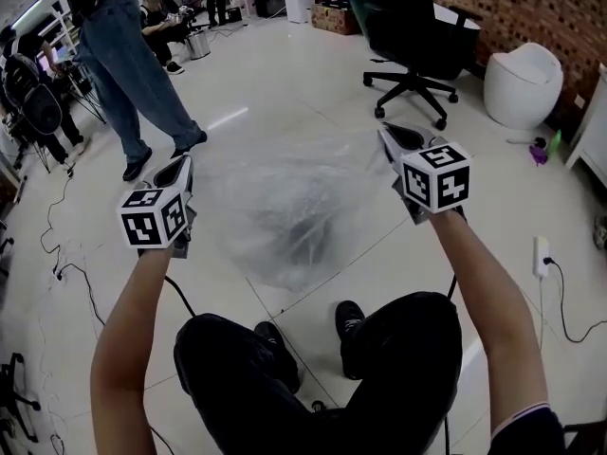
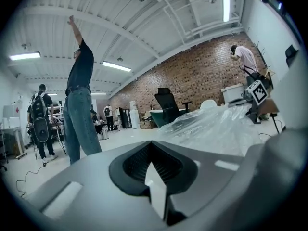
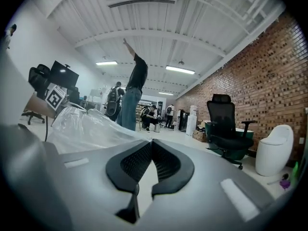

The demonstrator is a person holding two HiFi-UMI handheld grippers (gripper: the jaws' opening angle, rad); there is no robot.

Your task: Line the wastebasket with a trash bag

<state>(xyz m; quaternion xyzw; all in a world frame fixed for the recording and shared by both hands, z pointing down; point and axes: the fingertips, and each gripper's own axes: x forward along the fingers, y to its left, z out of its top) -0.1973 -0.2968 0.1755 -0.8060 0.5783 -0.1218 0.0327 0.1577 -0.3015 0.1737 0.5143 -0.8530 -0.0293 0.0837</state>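
Holding the trash bag [image 1: 285, 207] stretched between my grippers, above the floor [image 1: 313, 74].
Left gripper [image 1: 176, 169] and right gripper [image 1: 392, 140] each pinch its edge, jaws closed; its long axis runs side to side.

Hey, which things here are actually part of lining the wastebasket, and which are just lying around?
For the job: clear trash bag, stretched between left tongs and right tongs, both shut on it.

Just around: office chair, bystander in jeans, white plug block with its cable on the floor.
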